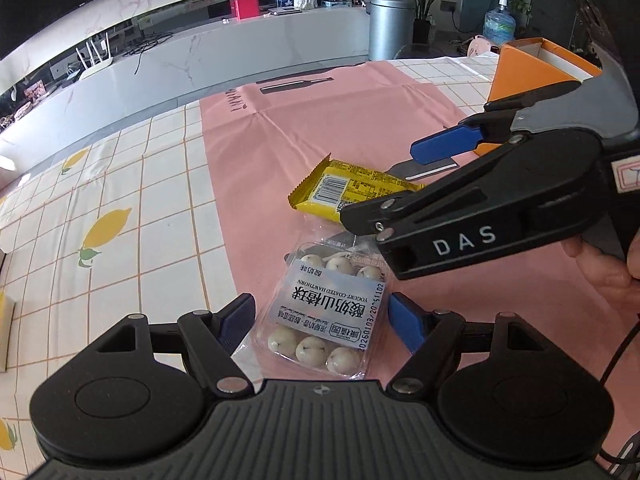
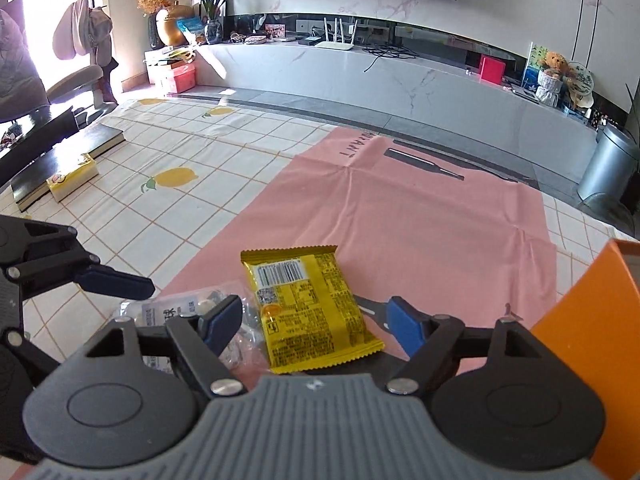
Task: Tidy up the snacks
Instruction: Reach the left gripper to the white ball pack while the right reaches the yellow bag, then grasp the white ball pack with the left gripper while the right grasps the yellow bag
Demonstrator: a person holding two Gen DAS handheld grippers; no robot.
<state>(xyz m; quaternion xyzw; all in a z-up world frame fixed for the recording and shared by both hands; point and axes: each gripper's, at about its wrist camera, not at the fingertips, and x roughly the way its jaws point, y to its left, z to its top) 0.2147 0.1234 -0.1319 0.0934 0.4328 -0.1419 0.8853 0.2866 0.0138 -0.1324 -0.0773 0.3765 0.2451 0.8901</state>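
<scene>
On the pink mat (image 2: pixel 420 216) two snacks lay side by side: a clear pack of yogurt-coated hawthorn balls (image 1: pixel 320 316) and a yellow wrapper (image 2: pixel 308 308), barcode side up, their near corners touching or overlapping. The left gripper (image 1: pixel 320 320) stood with its jaws spread to either side of the hawthorn pack; the blue pads sat just beside the pack's long edges and whether they touched it could not be told, so nothing was clearly clamped. The right gripper (image 2: pixel 310 320) was likewise released, its jaws apart around the yellow wrapper, with mat visible between the right pad and the wrapper's edge. Seen from the left wrist, the right tool reached in from the right over the wrapper's end, close above the hawthorn pack, so the two tools crowded each other there. An orange box (image 1: pixel 536 68) stood just beside the right gripper, at the mat's right edge. Beyond the snacks the mat lay open up to its far edge, and the lemon-print tablecloth (image 2: pixel 180 160) stretched wide to the left, as far as a book (image 2: pixel 68 160) near the table's edge.
</scene>
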